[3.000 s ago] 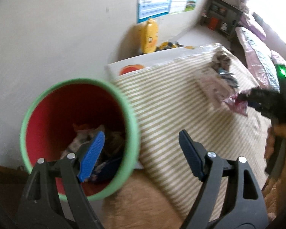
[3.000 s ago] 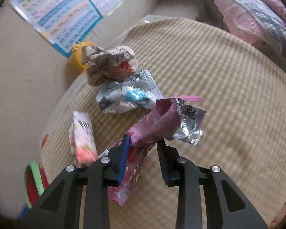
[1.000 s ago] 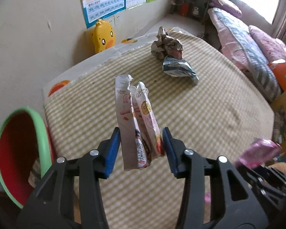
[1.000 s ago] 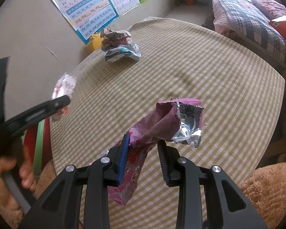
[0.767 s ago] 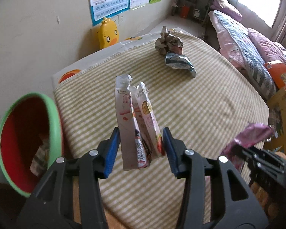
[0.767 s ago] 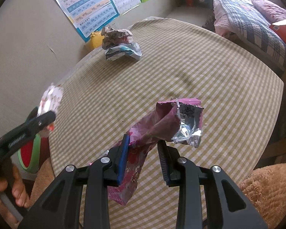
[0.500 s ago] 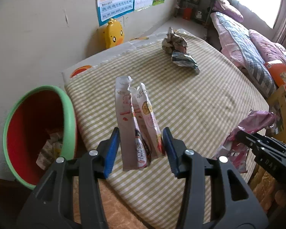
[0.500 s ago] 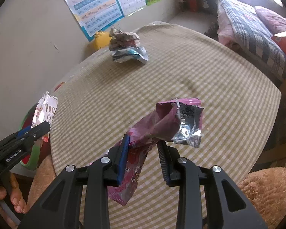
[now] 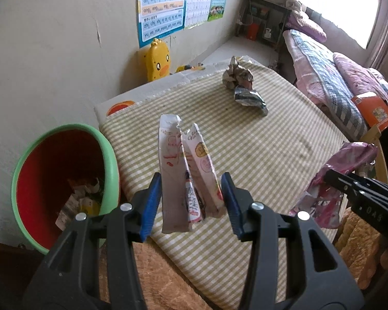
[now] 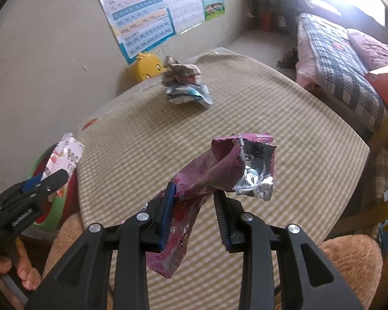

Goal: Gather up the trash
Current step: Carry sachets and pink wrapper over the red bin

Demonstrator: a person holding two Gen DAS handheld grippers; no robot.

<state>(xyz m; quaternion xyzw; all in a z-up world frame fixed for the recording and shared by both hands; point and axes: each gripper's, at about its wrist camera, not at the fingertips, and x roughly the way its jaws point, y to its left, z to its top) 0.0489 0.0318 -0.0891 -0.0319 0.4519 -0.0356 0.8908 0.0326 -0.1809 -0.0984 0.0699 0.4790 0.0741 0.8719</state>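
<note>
carry step: left gripper [image 9: 191, 201] pinching white wrappers [image 9: 186, 170], right gripper [image 10: 194, 214] pinching purple bag [image 10: 219, 175]; next, release both over bin [image 9: 111, 160] off table's left edge.

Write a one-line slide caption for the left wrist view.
Left tongs grip a white snack wrapper beside the green bin.

- It was a home bedroom, likely shared with a child.
- A bed [image 9: 323, 77] with plaid and pink bedding stood at far right.
- Learning charts [image 9: 163, 5] hung on the far wall.
- A yellow duck toy [image 9: 157, 60] sat beneath them.
</note>
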